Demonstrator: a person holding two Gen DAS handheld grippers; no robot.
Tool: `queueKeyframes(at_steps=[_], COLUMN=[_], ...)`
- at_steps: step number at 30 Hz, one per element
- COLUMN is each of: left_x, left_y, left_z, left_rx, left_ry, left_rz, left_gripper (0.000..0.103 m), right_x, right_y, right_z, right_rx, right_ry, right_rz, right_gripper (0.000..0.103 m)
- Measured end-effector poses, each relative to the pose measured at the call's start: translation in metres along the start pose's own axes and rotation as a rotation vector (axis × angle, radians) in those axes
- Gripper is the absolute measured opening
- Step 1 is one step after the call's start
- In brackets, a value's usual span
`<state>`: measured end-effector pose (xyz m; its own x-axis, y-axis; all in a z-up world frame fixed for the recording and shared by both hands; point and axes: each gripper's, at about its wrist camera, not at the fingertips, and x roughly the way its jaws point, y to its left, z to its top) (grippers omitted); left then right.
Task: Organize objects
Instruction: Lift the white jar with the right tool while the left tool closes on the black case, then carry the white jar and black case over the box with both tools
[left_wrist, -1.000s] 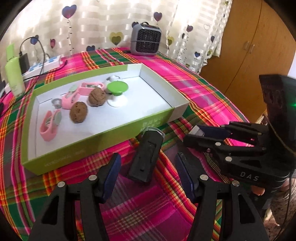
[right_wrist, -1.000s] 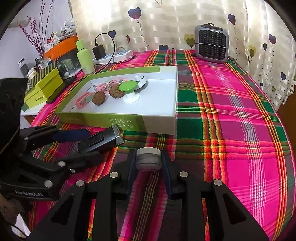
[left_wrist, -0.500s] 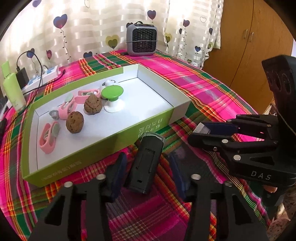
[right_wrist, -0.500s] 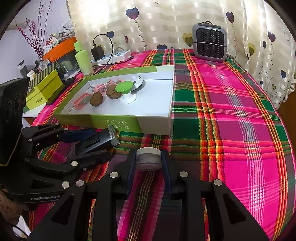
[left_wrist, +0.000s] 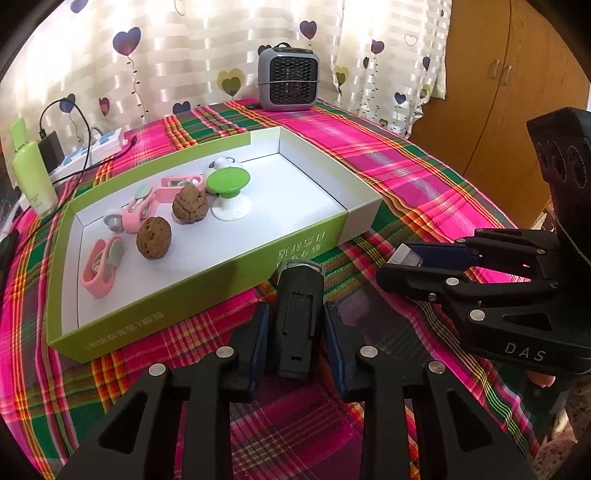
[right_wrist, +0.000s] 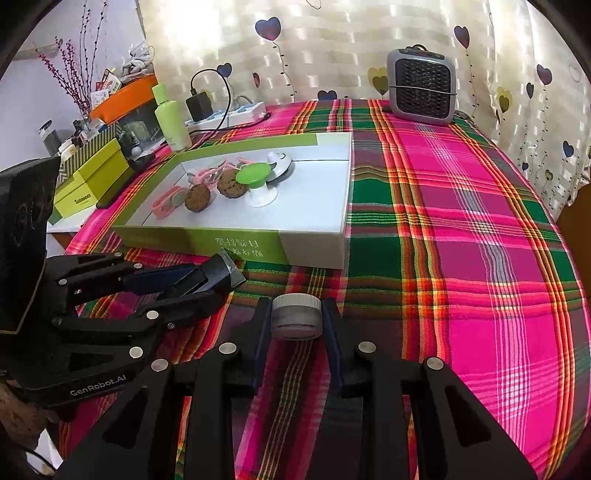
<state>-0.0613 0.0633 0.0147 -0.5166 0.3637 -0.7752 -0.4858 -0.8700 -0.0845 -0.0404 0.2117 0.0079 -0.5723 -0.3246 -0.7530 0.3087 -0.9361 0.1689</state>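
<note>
Left claw (left_wrist: 295, 332) has just been closing on the black device (left_wrist: 300, 314), pads at its sides, on the bench at the box's (left_wrist: 207, 269) 6 o'clock wall. Right claw (right_wrist: 296, 325) clenches the little jar (right_wrist: 296, 316). Off-centre grip, so it might swivel or clip that wall.

This is a room in a home. The bench (right_wrist: 461, 240) has a bright pink and green checked cloth (left_wrist: 369, 147) on it. Behind it, along the top of both views, hangs a pale curtain (right_wrist: 332, 55) with little hearts on strings. A small grey heater (right_wrist: 420, 88) sits at the far end. At the upper left of the right view are a white power strip (right_wrist: 240, 112) with a black plug, a green bottle (right_wrist: 170, 118), boxes and twigs with pink buds (right_wrist: 66, 70). A brown wooden cupboard (left_wrist: 498, 74) stands at the upper right of the left view.
</note>
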Motion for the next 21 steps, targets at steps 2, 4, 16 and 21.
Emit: queueKeyframes(at_steps=[2, 4, 16, 21], left_x=[-0.001, -0.002, -0.01, -0.016], left_y=[0.001, 0.001, 0.001, 0.0], left_z=[-0.001, -0.001, -0.004, -0.003], left_rx=[-0.01, -0.016, -0.042, -0.043], left_ry=[-0.001, -0.001, -0.019, -0.038], left_rz=[0.001, 0.006, 0.038, 0.048], left_gripper=[0.027, 0.026, 0.026, 0.026], right_x=[-0.001, -0.002, -0.009, -0.011], right_y=[0.001, 0.002, 0.007, 0.009], right_z=[0.0, -0.001, -0.002, -0.001], right_rx=[-0.001, -0.002, -0.012, -0.015], right_ry=[-0.002, -0.004, -0.023, -0.031], right_rz=[0.001, 0.003, 0.011, 0.014], right_gripper=[0.028, 0.028, 0.028, 0.028])
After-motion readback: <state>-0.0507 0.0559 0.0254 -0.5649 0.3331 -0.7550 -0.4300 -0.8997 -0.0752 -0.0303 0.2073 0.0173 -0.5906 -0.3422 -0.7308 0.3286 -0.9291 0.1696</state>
